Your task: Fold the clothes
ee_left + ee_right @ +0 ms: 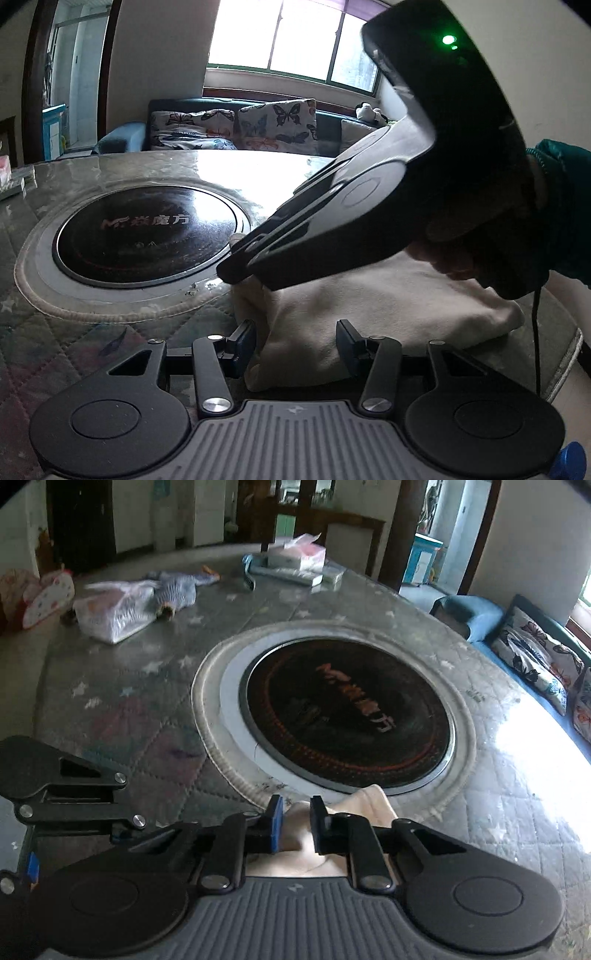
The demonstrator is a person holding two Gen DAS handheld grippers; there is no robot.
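Lay on the big round table (122, 686), soft cream cloth (388, 310), bunched and thick, next to the shiny black burner (347, 716). Could slip or bunch more, being loose and floppy. Left gripper (295, 343) spread wide around its edge. Right gripper (296, 821) half closed over a corner, maybe not pinching.

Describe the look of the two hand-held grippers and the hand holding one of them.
Both are black, with round disc joints, silver pivot screws and a ribbed grey plate. The left hand-held gripper and the right hand-held gripper carry blue finger pads. The right one shows a green light, a black cable and a hand in a teal sleeve.
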